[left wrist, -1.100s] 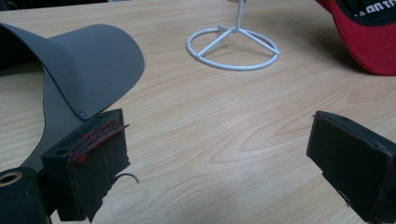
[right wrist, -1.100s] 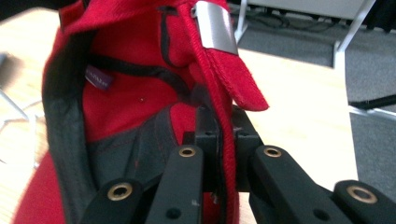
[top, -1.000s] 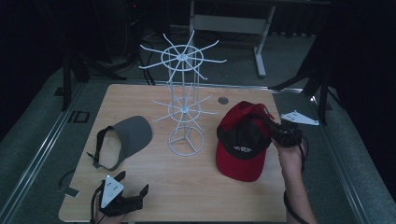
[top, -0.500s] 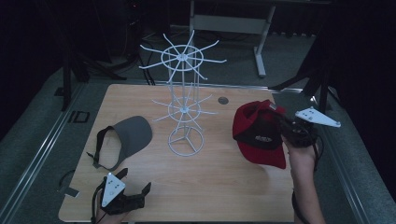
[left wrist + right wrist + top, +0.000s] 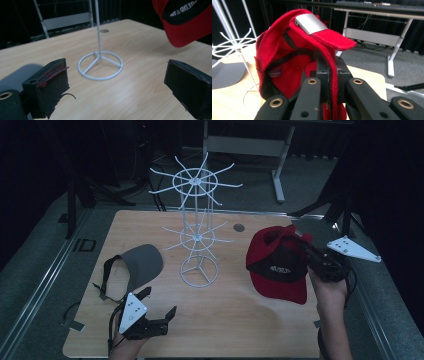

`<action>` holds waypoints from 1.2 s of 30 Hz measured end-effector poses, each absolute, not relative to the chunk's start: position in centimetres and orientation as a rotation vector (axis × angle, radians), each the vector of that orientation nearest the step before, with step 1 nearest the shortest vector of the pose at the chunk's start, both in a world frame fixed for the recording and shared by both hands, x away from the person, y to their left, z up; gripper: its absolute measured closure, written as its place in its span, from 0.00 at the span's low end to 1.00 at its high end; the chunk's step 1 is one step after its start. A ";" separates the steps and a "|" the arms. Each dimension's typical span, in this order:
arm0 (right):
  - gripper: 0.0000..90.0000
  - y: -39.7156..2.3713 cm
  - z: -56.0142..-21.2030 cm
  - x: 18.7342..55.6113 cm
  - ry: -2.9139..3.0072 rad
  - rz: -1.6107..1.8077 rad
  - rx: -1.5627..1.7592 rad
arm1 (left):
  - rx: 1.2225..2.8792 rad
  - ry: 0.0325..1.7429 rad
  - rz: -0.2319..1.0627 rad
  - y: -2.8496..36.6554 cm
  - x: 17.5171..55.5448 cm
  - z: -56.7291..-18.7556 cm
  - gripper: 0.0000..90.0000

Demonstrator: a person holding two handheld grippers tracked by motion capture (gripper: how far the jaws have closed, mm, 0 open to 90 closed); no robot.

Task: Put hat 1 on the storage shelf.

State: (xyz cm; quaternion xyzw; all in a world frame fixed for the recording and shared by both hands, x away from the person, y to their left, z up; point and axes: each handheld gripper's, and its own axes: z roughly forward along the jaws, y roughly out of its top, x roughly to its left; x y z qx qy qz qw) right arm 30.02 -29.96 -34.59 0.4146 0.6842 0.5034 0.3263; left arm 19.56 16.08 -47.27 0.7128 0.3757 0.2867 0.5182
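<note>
Moved: red cap (image 5: 278, 265) lifted clear of the table (image 5: 240, 330), carried up by the right gripper (image 5: 311, 256) | Fingers: right ones clamped on the cap's back edge, left gripper (image 5: 159, 312) spread wide and empty | Relation: white rack (image 5: 196, 232) stands beyond the cap from the right fingers; right hand nearer.

Red cap (image 5: 280, 270) in right gripper (image 5: 306, 251) (lifted)

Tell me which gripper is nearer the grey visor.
Left. The left gripper hovers open just in front of the grey visor; the right gripper is across the table, shut on the red cap.
</note>
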 end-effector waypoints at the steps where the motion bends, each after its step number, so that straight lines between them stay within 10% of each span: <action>1: 0.95 -29.8 -34.4 29.8 1.795 1.325 1.077 | 1.710 0.893 0.689 15.8 19.7 -47.0 0.06; 36: 0.95 -27.1 -31.7 25.5 1.866 1.453 0.877 | 1.795 0.648 0.583 5.1 23.2 -39.6 0.06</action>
